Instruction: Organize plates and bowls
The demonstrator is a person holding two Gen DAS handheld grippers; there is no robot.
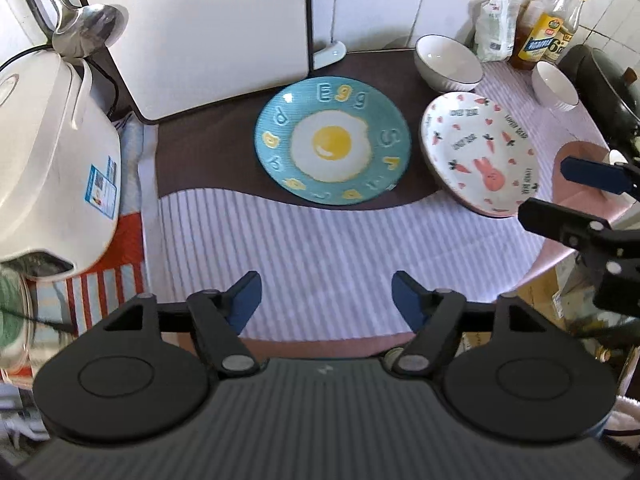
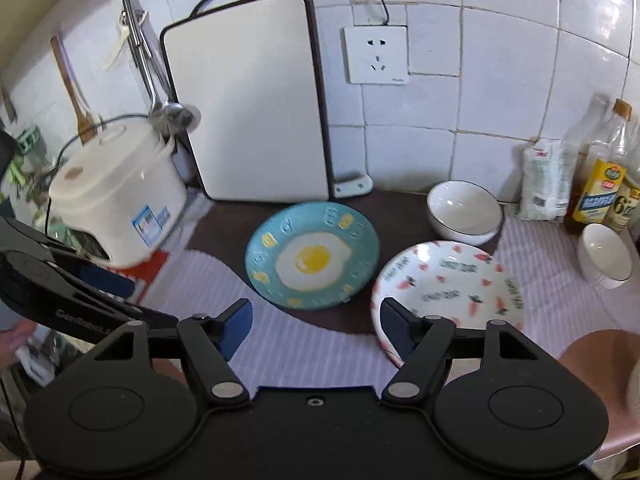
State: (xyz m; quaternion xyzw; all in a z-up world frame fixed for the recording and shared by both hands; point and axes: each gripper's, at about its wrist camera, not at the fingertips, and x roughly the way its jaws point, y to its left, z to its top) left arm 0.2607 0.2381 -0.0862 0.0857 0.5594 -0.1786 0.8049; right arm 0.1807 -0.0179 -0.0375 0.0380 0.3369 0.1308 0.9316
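Item one, blue egg plate (image 1: 333,141): round, fried-egg motif with raised letters, lying flat on the dark part of the mat on the surface (image 1: 320,248), just in front of the white cutting board (image 1: 200,32) that leans upright against the tiled wall. Item two, rabbit plate (image 1: 480,152): white with pink rabbit, carrots and hearts, lying just beside the egg plate to its right, its near edge over the striped part of the mat. Item three, large white bowl (image 1: 448,62): dark-rimmed, upright, behind the rabbit plate and very close to its far rim. Item four, small white bowl (image 1: 555,86): upright, further right, near the oil bottles (image 1: 548,28) and a white bag (image 1: 494,28). Item five, white rice cooker (image 1: 52,152): at the far left of the surface, with a ladle (image 1: 88,24) hanging above it. Left tool (image 1: 326,300): spread wide, nothing between its blue pads, poised over the striped mat, clear of both plates. Right tool (image 2: 316,326): likewise spread and empty, at the near edge of the rabbit plate; its right finger overlaps that plate's rim in the right wrist view, contact cannot be told.
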